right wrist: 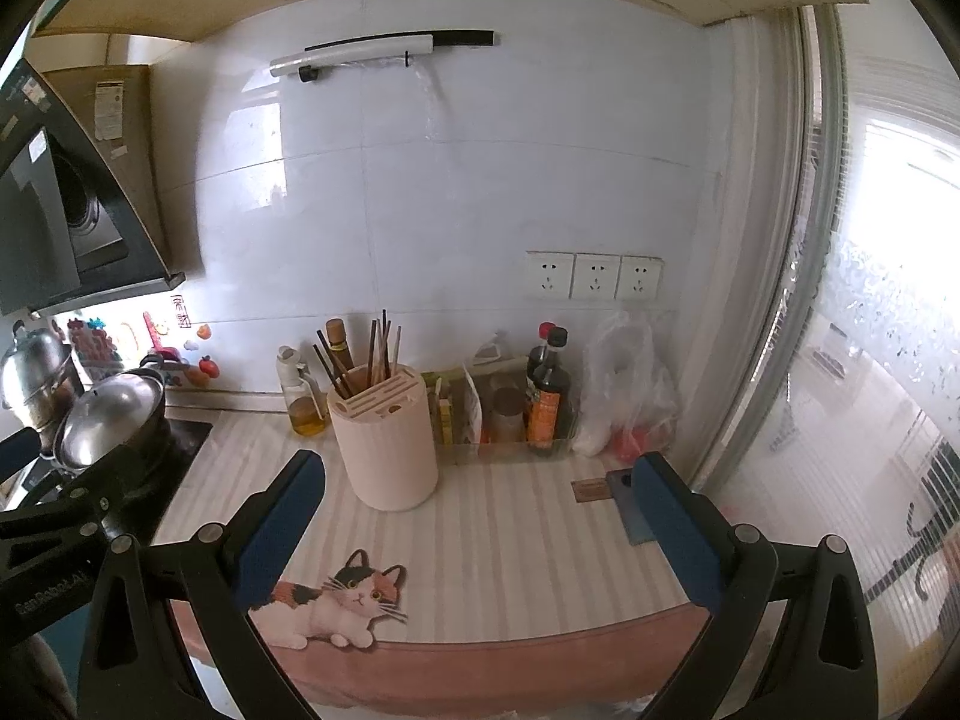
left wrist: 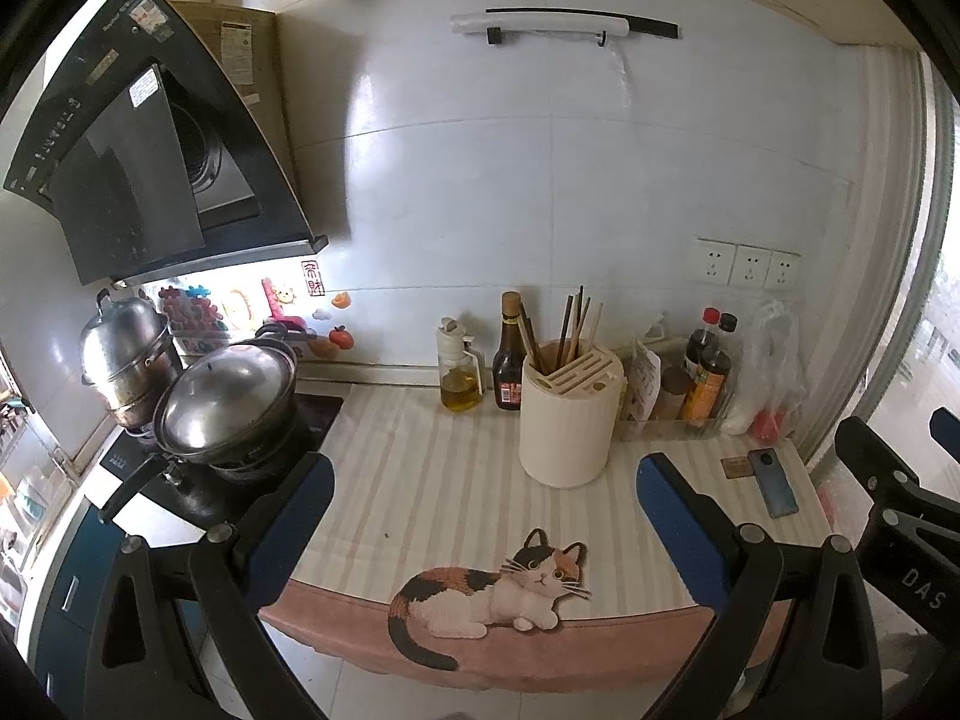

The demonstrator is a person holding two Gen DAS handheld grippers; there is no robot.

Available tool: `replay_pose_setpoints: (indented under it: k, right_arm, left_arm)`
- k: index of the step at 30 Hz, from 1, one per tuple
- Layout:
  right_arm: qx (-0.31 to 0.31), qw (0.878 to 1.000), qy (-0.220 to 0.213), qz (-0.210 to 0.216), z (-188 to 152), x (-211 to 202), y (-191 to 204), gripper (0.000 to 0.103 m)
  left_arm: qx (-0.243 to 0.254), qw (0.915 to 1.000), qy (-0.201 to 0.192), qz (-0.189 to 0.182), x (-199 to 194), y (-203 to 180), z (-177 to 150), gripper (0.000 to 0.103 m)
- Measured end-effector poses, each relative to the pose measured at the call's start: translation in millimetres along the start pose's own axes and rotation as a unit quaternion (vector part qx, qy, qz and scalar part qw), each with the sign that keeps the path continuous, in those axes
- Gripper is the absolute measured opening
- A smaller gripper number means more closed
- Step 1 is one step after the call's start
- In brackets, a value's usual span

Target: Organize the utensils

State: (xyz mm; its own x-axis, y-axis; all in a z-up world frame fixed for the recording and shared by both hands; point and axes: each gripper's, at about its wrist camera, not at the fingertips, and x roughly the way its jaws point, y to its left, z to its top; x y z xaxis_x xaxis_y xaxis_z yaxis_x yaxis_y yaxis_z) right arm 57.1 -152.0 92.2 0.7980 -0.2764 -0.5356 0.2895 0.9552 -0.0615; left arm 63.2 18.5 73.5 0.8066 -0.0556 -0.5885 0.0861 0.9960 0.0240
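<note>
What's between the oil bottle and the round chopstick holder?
A dark sauce bottle stands between the oil bottle and the chopstick holder, seen in the left wrist view.

Printed in pale capitals on the black frame of the right tool (left wrist: 888, 516), seen from the left wrist: "DAS"; embossed on the black body of the left tool (right wrist: 36, 516), seen from the right wrist: "GenRobot.AI". Too small or blurred to read: stickers on the range hood (left wrist: 144, 90), bottle labels.

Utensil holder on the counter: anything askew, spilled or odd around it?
Nothing spilled or damaged. The utensil holder stands upright on the striped mat, chopsticks fanned loosely in its rear opening, knife slots empty. One stray: a phone lies flat on the mat near the window. Both hand-held grippers are open and empty.
</note>
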Motion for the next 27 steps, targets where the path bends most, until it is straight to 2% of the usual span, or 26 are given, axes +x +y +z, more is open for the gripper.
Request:
replay_pose_setpoints:
  k: [27]
  right_arm:
    - [0.000, 1.000, 0.003, -0.002, 6, 11, -1, 0.103]
  left_arm:
    - [-0.005, 1.0000, 0.004, -0.002, 11, -3, 5, 0.103]
